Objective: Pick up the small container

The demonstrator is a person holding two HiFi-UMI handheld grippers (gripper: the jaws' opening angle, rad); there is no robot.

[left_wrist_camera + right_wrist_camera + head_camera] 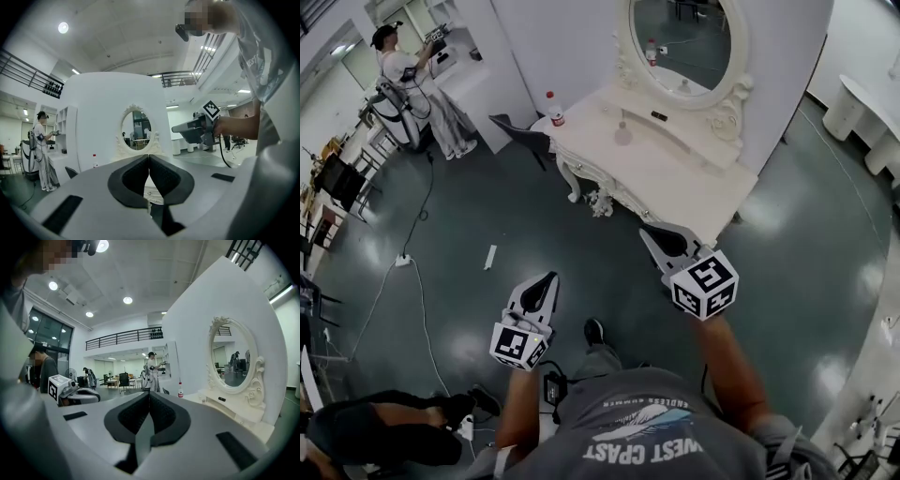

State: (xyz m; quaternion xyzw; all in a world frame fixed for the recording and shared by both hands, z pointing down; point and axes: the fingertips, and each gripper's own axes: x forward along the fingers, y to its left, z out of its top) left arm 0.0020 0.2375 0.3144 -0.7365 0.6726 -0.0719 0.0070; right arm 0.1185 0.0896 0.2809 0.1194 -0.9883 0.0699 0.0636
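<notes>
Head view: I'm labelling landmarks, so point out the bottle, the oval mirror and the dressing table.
bottle [553, 109], head view, body below the red cap
oval mirror [689, 37], head view, middle of the glass
dressing table [666, 183], head view, bare top surface

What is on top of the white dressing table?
A red-capped bottle, a small pale container, a small black item on the ledge. The right gripper covers its near corner.
</notes>
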